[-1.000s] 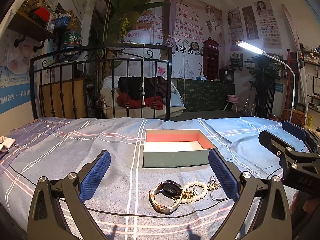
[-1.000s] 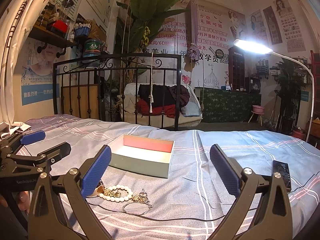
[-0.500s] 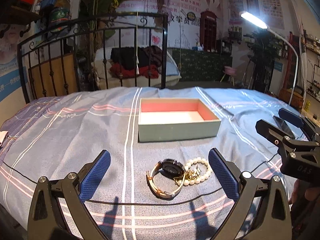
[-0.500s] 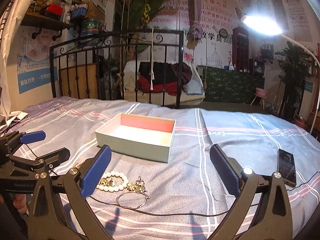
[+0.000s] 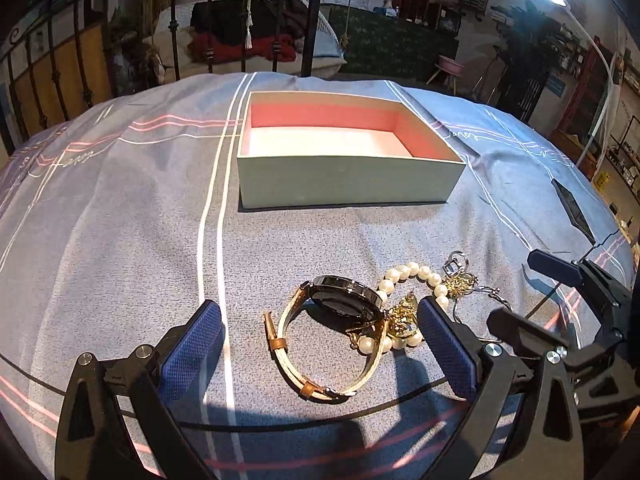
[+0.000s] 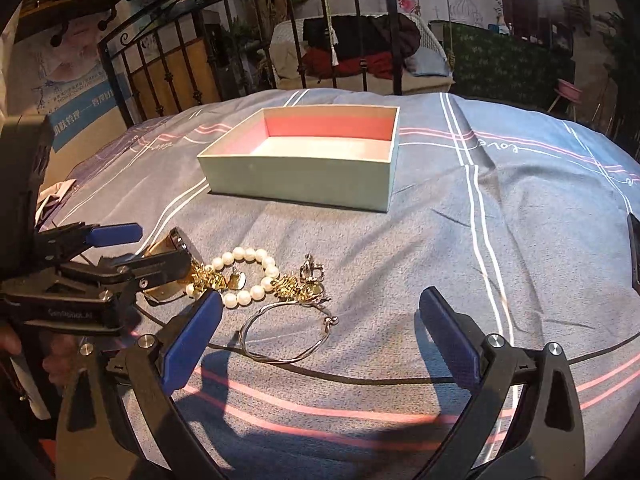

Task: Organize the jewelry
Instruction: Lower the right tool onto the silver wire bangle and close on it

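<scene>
Here, the left gripper point(image 5: 318, 346) is hovering low over a blue-grey woven bedspread point(image 5: 120, 220) striped in white and pink, its two textured blue pads point(image 5: 192, 350) standing wide apart and holding nothing. Between them a wristwatch point(image 5: 340, 306) is lying on its side: a round dark face in a metal case, on a pale leather strap looped into an oval with tan keepers. Touching the watch's right edge, a bracelet of round white pearls point(image 5: 416, 272) is resting in a ring, with crumpled gold-coloured pieces point(image 5: 404, 316) tangled against it.

In the right wrist view, the right gripper point(image 6: 320, 330) is likewise spread open and empty, its pads flanking a thin silver wire bangle point(image 6: 286, 334) that is lying flat just in front of the pearls and beside a small silver ornament point(image 6: 312, 270).

Beyond the jewelry, well apart from it, a shallow rectangular cardboard box point(image 5: 348, 180) is sitting open, pale green outside, pink on its inner walls, white on its floor. A thin black cord point(image 6: 400, 380) is crossing the cloth.
</scene>
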`<state>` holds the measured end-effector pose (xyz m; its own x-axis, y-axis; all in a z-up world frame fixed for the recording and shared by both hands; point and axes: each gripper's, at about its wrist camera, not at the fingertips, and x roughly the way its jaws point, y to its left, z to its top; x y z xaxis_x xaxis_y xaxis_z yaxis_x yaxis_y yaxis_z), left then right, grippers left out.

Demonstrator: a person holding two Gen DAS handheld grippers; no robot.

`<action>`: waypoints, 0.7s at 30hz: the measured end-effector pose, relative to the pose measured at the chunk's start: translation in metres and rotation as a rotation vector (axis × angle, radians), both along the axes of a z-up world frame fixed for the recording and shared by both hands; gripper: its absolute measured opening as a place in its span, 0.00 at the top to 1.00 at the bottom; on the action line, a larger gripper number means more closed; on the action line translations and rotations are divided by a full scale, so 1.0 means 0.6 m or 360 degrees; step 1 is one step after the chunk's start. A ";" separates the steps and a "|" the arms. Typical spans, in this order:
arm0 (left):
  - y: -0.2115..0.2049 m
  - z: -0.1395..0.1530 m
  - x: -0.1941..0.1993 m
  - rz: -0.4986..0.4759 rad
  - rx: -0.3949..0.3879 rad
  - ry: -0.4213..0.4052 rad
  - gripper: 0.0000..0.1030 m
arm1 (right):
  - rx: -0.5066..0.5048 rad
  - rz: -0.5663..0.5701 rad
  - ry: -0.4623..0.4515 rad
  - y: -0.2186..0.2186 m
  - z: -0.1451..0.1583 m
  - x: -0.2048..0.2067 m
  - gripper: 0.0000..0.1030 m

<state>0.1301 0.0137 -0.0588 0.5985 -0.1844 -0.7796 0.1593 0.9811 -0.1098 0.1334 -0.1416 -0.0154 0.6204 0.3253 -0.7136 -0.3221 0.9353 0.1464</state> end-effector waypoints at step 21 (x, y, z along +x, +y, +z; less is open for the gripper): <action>0.006 -0.008 0.014 -0.0065 -0.0126 0.0017 0.38 | -0.0127 0.0080 0.0109 0.030 -0.036 0.002 0.06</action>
